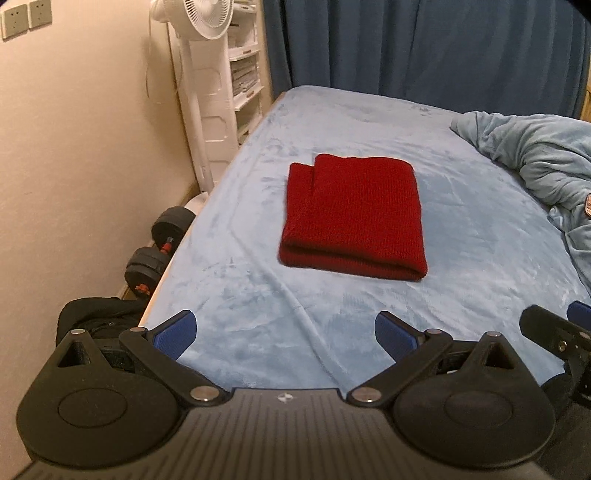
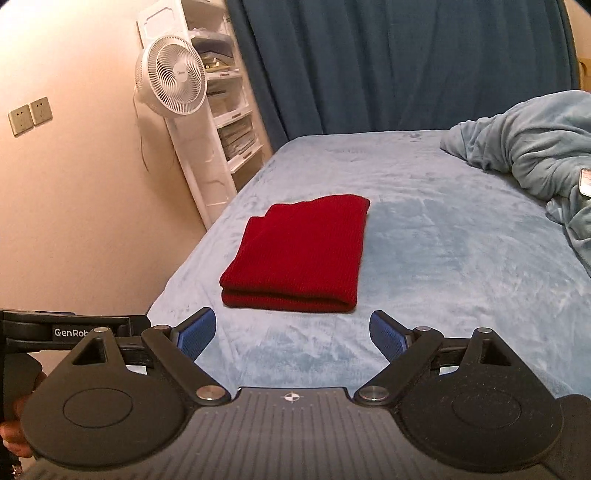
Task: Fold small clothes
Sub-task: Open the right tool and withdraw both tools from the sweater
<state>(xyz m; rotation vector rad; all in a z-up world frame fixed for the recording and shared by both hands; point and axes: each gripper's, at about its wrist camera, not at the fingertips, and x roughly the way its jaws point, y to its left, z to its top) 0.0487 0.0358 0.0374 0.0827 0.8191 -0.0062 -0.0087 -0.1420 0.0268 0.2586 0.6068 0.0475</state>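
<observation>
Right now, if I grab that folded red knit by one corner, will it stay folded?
Probably not. The red knit is soft fabric in loose stacked layers, so a corner lift would likely let it droop and unfold. It looks light. On the plush blue bed cover, a push would likely bunch it rather than slide it.

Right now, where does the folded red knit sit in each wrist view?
Left wrist: folded red knit centre frame, on the blue bed sheet.
Right wrist: folded red knit centre-left, near the bed's left edge.
Shared landmark: white fan against the wall, upper left.
</observation>
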